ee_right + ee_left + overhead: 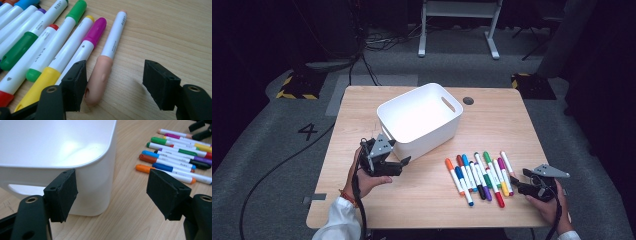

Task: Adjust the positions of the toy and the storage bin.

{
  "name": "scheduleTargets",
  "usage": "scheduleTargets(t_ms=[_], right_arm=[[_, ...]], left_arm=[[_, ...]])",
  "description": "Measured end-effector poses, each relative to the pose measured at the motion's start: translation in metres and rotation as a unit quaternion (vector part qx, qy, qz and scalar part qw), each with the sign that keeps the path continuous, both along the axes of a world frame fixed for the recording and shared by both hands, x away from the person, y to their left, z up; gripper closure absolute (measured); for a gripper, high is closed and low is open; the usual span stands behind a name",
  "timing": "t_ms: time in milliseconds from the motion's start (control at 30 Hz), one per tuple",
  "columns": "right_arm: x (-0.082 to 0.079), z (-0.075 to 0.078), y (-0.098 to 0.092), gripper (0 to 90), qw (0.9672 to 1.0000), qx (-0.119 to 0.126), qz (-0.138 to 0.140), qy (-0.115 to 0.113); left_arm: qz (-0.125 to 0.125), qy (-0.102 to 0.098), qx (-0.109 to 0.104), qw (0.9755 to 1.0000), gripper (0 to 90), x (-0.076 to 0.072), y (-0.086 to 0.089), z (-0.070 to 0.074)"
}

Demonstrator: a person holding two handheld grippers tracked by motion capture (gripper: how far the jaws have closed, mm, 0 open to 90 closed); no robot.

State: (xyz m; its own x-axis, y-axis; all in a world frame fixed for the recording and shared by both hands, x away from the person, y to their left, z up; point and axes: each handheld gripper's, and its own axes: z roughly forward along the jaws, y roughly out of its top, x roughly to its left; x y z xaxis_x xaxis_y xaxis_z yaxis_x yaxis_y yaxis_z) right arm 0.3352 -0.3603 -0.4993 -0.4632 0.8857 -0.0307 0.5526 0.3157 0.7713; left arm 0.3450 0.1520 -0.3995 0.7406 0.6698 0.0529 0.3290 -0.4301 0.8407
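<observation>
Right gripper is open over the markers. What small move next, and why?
Probably ease the right gripper down and close on the peach-capped marker. Its cap end already lies between the open jaws, it is the outermost of the row, and the white bin stands empty nearby.

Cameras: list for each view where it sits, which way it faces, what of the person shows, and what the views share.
High view: above the person's side, looking forward and down on the table; both forearms, left gripper and right gripper enter from the bottom.
Left gripper view: rides the left gripper, facing the white bin; open jaws show.
Right gripper view: rides the right gripper, facing the peach marker; open jaws show.
Shared: the markers.
</observation>
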Motion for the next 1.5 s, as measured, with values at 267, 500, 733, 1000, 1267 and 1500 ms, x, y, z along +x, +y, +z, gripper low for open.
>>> scheduleTargets(t_ms=[267, 500, 733, 1000, 1267, 1500], right_arm=[[0.001, -0.001, 0.0, 36.4, 1.0, 0.0, 0.0, 0.004], [0.002, -0.002, 0.001, 35.7, 1.0, -0.004, 0.001, 0.007], [0.002, -0.003, 0.001, 34.9, 1.0, -0.001, 0.003, 0.008], [0.002, -0.003, 0.0, 34.8, 0.9999, -0.001, 0.005, 0.011], [0.002, -0.003, -0.001, 34.1, 0.9999, 0.002, 0.005, 0.015], [0.002, -0.003, -0.001, 33.6, 0.9999, 0.002, 0.005, 0.015]], left_arm=[[0.0, -0.015, -0.02, 0.9997, 24.9, -0.004, -0.002, 0.016], [-0.016, 0.01, 0.017, 0.9997, 30.3, 0.026, -0.038, 0.026], [-0.01, 0.054, 0.043, 0.9976, 46.0, 0.047, -0.054, 0.024], [-0.008, 0.077, 0.067, 0.9948, 65.6, 0.055, -0.066, 0.014], [-0.033, 0.108, 0.053, 0.9922, 85.4, 0.062, -0.049, 0.012], [-0.058, 0.11, 0.05, 0.991, 85.8, 0.049, -0.034, 0.011]])
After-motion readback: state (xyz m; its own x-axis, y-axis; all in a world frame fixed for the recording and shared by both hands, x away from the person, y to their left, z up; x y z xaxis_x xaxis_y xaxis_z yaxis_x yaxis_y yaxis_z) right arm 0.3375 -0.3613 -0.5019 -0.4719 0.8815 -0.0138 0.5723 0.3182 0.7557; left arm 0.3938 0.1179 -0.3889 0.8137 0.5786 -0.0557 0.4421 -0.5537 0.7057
